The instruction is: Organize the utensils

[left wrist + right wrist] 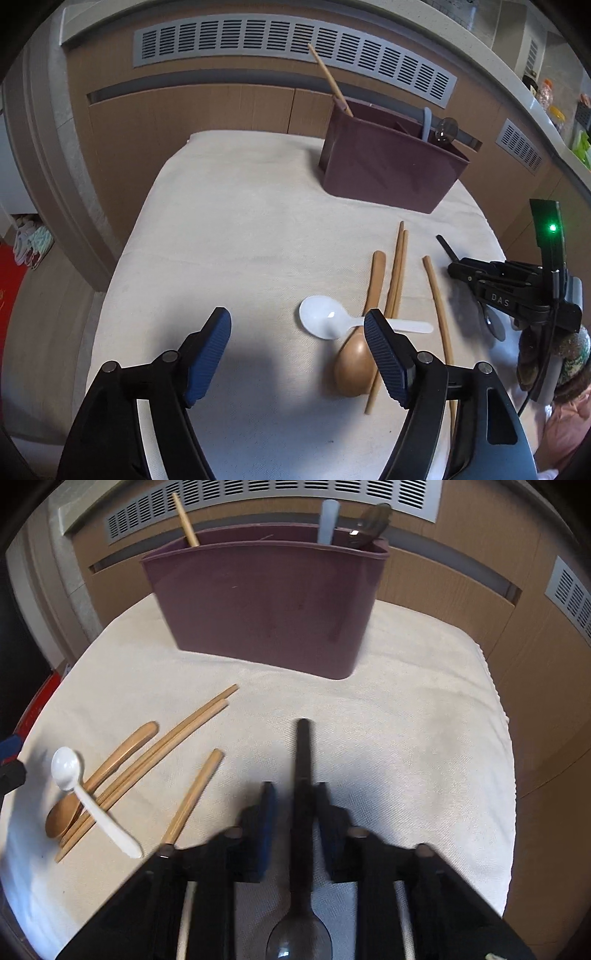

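Cream cloth (240, 229) bears a maroon caddy (266, 605) holding one chopstick (184, 520), a pale handle and a dark utensil. Loose: three chopsticks (397, 273), one wooden spoon (354, 362), one white spoon (323, 321). Left gripper (297, 354) gapes empty; right gripper (293, 812) clamps a black spoon (303, 753).

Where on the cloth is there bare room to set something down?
Bare cloth lies left of the white spoon, running up to the maroon caddy, and right of the black spoon. The wooden spoon and chopsticks crowd the space between the two spoons.
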